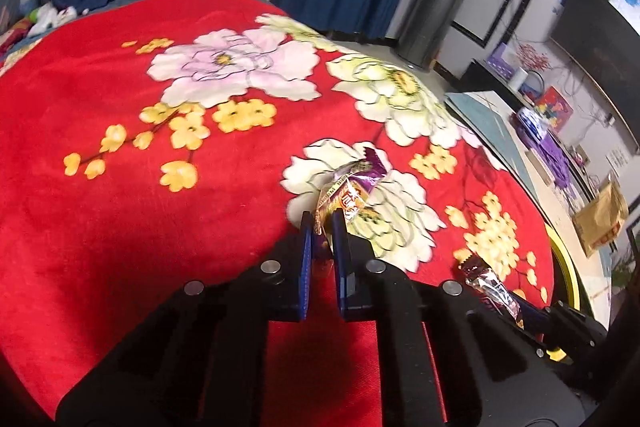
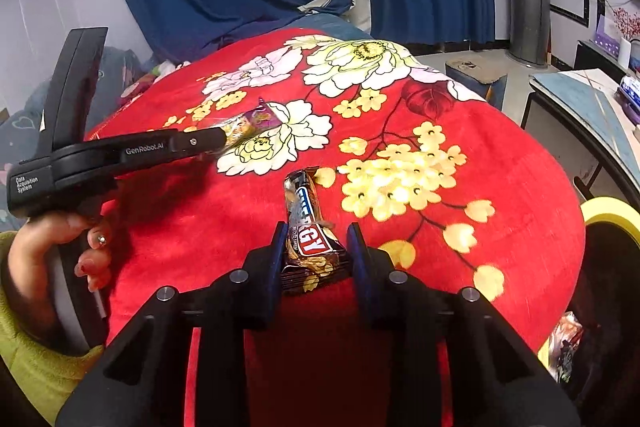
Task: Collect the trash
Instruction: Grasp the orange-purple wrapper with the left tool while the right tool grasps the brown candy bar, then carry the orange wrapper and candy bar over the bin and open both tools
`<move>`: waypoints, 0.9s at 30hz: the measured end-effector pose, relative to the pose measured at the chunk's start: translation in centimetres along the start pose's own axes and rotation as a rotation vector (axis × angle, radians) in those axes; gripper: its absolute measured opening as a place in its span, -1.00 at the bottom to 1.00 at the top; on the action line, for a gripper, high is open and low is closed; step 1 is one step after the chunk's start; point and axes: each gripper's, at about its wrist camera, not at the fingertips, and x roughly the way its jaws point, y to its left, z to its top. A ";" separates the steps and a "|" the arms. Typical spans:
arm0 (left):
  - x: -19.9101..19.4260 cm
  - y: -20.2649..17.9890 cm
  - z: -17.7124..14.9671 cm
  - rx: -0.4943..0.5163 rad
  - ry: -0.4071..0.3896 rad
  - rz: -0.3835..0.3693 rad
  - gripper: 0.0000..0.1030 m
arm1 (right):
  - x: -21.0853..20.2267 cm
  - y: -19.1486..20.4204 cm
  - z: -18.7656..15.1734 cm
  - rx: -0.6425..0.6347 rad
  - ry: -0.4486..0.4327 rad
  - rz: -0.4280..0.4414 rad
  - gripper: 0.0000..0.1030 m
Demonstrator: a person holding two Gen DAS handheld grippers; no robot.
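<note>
A purple wrapper (image 1: 356, 187) lies on a white flower of the red blanket (image 1: 120, 219), and the left gripper (image 1: 322, 223) has its jaws clamped together on the wrapper's near end. In the right wrist view the same wrapper (image 2: 256, 123) sticks out from the tip of the left gripper (image 2: 224, 141), which a hand (image 2: 60, 251) in a green sleeve (image 2: 36, 359) holds by its grip. Nearer the blanket's right side lies a brown bar wrapper (image 2: 308, 235). The right gripper (image 2: 316, 231) has it between its jaws, which stand a little apart; the left finger (image 2: 280, 239) is at the wrapper's edge, and the right finger (image 2: 356, 239) is just clear of it. A yellow-rimmed bin (image 2: 612, 215) stands just beside the blanket on the right.
</note>
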 end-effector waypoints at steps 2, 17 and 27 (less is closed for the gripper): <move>-0.3 -0.6 0.0 0.022 -0.012 -0.008 -0.92 | -0.3 0.0 -0.1 0.006 -0.004 0.004 -0.44; -3.9 -7.0 -0.6 0.142 -0.117 -0.111 -0.92 | -6.0 -3.6 0.5 0.114 -0.131 -0.025 -0.44; -5.8 -10.8 -1.2 0.211 -0.150 -0.188 -0.92 | -9.6 -6.3 0.9 0.164 -0.206 -0.066 -0.44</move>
